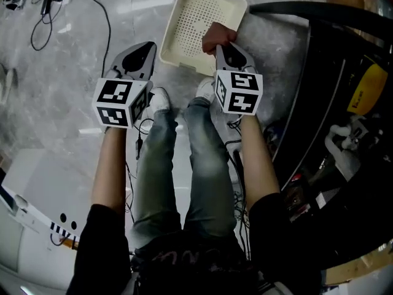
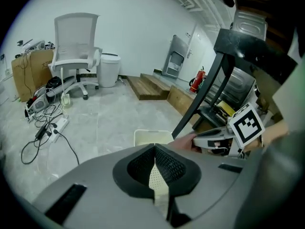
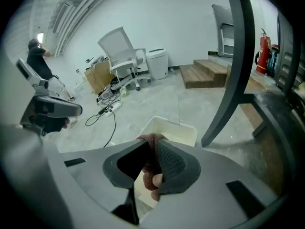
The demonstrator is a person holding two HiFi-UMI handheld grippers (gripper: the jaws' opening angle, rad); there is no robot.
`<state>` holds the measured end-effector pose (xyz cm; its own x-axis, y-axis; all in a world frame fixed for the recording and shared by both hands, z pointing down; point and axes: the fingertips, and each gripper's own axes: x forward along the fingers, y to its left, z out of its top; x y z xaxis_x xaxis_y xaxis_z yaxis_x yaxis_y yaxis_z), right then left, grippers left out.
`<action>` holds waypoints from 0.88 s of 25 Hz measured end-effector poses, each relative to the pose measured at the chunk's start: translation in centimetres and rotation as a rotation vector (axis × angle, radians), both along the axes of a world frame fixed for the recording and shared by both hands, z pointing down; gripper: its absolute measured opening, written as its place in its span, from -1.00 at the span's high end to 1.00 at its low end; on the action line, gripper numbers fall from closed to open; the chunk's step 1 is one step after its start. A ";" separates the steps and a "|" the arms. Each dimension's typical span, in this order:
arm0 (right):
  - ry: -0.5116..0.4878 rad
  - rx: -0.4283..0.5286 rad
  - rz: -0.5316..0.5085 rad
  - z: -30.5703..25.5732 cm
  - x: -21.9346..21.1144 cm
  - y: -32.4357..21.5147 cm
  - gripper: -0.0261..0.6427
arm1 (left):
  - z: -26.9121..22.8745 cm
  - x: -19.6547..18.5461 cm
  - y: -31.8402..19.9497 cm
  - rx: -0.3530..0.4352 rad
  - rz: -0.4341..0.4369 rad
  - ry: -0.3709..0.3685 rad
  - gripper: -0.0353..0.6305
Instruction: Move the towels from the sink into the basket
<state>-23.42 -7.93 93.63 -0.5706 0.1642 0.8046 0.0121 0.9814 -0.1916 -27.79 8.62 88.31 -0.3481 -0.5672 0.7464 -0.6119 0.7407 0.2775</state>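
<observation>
A white perforated basket [image 1: 195, 17] stands on the grey floor ahead of the person's feet. My right gripper [image 1: 222, 47] hangs over its near right rim, shut on a reddish-brown towel [image 1: 216, 37]. In the right gripper view the towel [image 3: 148, 143] is bunched between the jaws and hangs below them, above the basket [image 3: 183, 130]. My left gripper [image 1: 142, 47] is to the left of the basket, beside its near left corner. Its jaws meet at the tip with nothing between them, and the basket [image 2: 152, 136] shows beyond. No sink is in view.
A dark metal frame [image 1: 319, 17] with slanted legs and cluttered shelves stands close on the right. Cables and a power strip [image 1: 43, 5] lie on the floor to the far left. Farther off are a white office chair [image 2: 76, 42], a white bin [image 2: 108, 69] and wooden steps [image 2: 152, 86].
</observation>
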 end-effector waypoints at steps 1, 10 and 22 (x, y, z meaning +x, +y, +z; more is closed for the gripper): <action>0.009 -0.002 0.000 1.2 -0.1 0.1 0.66 | 0.9 0.0 0.0 -0.001 0.003 0.003 0.85; 0.077 -0.033 -0.025 8.8 1.0 1.1 0.31 | 7.3 0.8 1.1 -0.023 0.017 0.041 0.85; 0.058 0.011 -0.015 4.9 1.2 1.5 0.44 | 3.9 0.3 1.0 -0.015 0.037 0.028 0.85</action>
<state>-22.26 -6.46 98.52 -0.5208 0.1636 0.8379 0.0162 0.9832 -0.1819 -27.53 9.66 92.19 -0.3057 -0.5679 0.7642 -0.6308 0.7220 0.2842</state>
